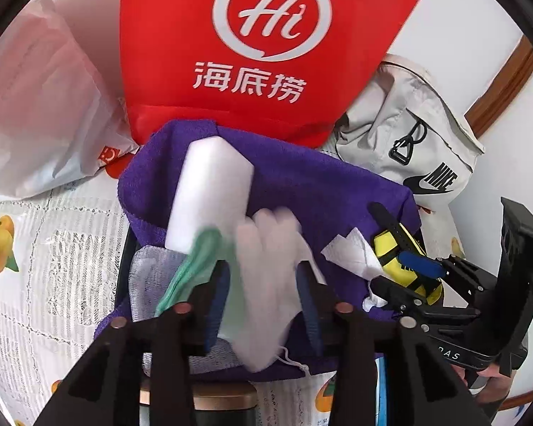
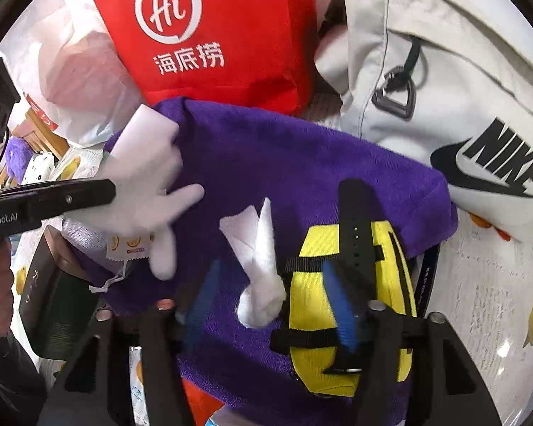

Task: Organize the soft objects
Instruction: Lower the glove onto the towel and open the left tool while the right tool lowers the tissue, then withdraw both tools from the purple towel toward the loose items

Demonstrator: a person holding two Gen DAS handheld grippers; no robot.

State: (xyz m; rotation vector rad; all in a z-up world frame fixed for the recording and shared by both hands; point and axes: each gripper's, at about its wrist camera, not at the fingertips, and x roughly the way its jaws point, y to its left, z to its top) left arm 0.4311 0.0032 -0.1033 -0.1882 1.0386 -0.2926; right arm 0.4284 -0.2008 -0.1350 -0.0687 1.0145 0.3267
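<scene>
Two tools work over a purple towel [image 2: 302, 156]. At nine o'clock, the left tool [image 1: 263, 284] stands partly open around a white glove [image 1: 266, 248], pads apparently off it. At three o'clock, the right tool [image 2: 273, 301] gapes wide, crumpled tissue [image 2: 259, 284] loose between its fingers, a yellow pouch [image 2: 316, 284] beneath one.

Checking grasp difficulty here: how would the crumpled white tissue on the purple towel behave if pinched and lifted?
The white tissue is twisted with loose corners, so likely floppy and very light. Thin paper may tear or crush. It lies on the napped purple towel, so probably won't slide.
</scene>
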